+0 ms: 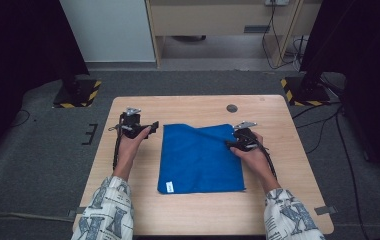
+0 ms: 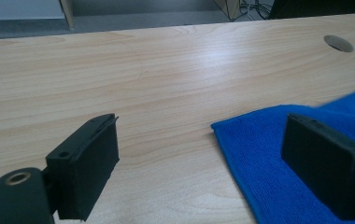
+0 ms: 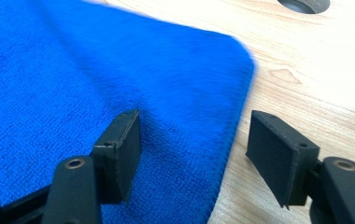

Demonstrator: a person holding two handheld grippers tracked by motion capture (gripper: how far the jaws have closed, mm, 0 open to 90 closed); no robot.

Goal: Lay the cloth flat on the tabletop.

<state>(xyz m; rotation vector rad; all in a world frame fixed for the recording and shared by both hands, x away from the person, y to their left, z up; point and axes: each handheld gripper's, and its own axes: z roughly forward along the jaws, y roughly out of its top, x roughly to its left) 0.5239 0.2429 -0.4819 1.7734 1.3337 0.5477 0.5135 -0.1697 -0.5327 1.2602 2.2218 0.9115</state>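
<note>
Clearly both jaws stand spread: the right gripper (image 3: 192,154) straddles the blue cloth (image 1: 200,157) at its far corner, flat on the counter (image 1: 278,200); the left gripper (image 2: 203,163) should straddle its corner too, then both pinch low.

Open right gripper (image 3: 192,158) astride blue cloth (image 3: 96,74) edge

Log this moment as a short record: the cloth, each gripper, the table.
cloth: blue cloth spread flat on the table, a white tag near its front left corner
left gripper: left gripper at the cloth's far left corner, jaws open, one over bare wood, one over the cloth edge
right gripper: right gripper at the cloth's far right corner, jaws open, straddling its right edge
held: nothing gripped
table: light wooden table with a round cable hole near its far edge
</note>
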